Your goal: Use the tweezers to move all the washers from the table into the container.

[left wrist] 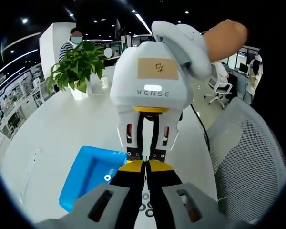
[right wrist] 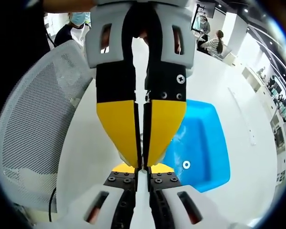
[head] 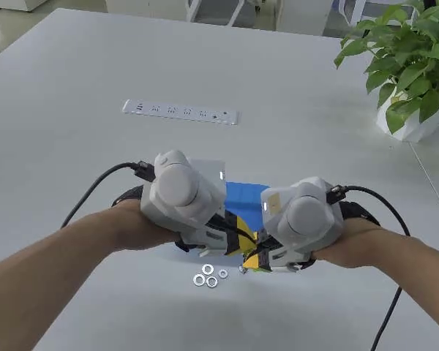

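On the white bench (head: 73, 88) the blue container (head: 243, 196) sits under both claws. The left claw (right wrist: 144, 155) and right claw (left wrist: 145, 156) meet tip to tip above its near edge, each narrowed to a slit; whether they pinch anything we cannot tell. The washers (head: 208, 276) lie just beside that edge, one washer (right wrist: 186, 164) inside: light, hard, slick, we judge, best nipped across the rim.
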